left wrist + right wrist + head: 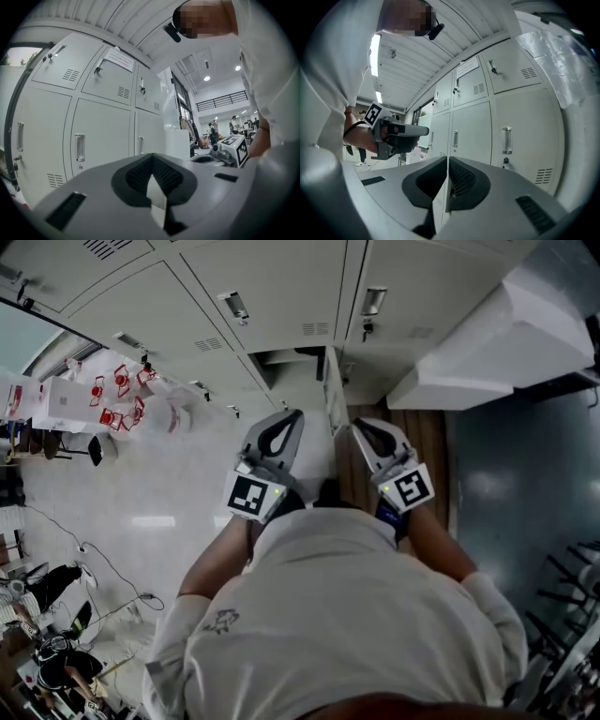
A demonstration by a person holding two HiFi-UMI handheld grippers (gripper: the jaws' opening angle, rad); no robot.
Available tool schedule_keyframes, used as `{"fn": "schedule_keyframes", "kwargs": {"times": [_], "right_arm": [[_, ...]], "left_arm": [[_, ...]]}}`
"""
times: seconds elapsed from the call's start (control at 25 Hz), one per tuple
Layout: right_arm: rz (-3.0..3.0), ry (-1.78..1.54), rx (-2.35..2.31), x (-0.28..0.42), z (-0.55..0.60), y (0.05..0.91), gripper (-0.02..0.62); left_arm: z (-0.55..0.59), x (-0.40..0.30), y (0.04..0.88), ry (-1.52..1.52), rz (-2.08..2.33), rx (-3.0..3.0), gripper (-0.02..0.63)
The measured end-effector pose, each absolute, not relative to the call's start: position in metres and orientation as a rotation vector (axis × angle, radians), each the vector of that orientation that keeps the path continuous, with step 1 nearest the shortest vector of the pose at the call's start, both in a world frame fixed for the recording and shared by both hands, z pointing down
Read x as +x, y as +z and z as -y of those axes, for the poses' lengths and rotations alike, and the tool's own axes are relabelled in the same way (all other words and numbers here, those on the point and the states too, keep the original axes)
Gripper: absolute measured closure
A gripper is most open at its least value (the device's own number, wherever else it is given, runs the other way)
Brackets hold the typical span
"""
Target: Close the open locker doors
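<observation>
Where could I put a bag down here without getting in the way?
Bare pale floor left of the left gripper, and dark floor beyond the right gripper. Crowded: the open locker door between them.

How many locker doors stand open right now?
1: the open locker door juts edge-on toward the person, between the left gripper and right gripper. Lockers beyond the frame may hide more.

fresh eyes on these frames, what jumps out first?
The wall of grey lockers across the top of the head view, with one open door sticking out edge-on toward the person. Just below, the left gripper and right gripper are held level on either side of that door in the picture, jaws together and empty. The person's white shirt fills the lower half.
</observation>
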State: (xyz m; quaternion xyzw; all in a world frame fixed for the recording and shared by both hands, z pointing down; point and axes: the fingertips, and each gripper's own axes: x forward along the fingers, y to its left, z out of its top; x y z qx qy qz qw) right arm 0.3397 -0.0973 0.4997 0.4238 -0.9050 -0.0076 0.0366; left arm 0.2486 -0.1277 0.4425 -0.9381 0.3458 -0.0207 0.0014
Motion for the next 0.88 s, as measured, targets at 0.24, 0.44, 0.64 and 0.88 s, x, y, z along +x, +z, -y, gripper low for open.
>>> {"fn": "schedule_keyframes", "kwargs": {"times": [0.24,0.44,0.64,0.88], "right_arm": [[2.749,0.030,1.229,0.359,0.094,0.556,0.593],[2.697,0.089,1.139,0.371,0.087,0.613,0.547],[2.680,0.199,1.073,0.377,0.086,0.665,0.511],[2.618,0.212,0.985,0.379,0.098,0.715,0.494]], "left_arm": [[0.126,0.253,0.472,-0.099,-1.127,-2.977,0.607],[0.123,0.254,0.491,-0.134,-1.143,-2.997,0.607],[0.125,0.258,0.503,-0.152,-1.141,-3.004,0.607],[0.130,0.262,0.523,-0.195,-1.123,-3.006,0.607]]}}
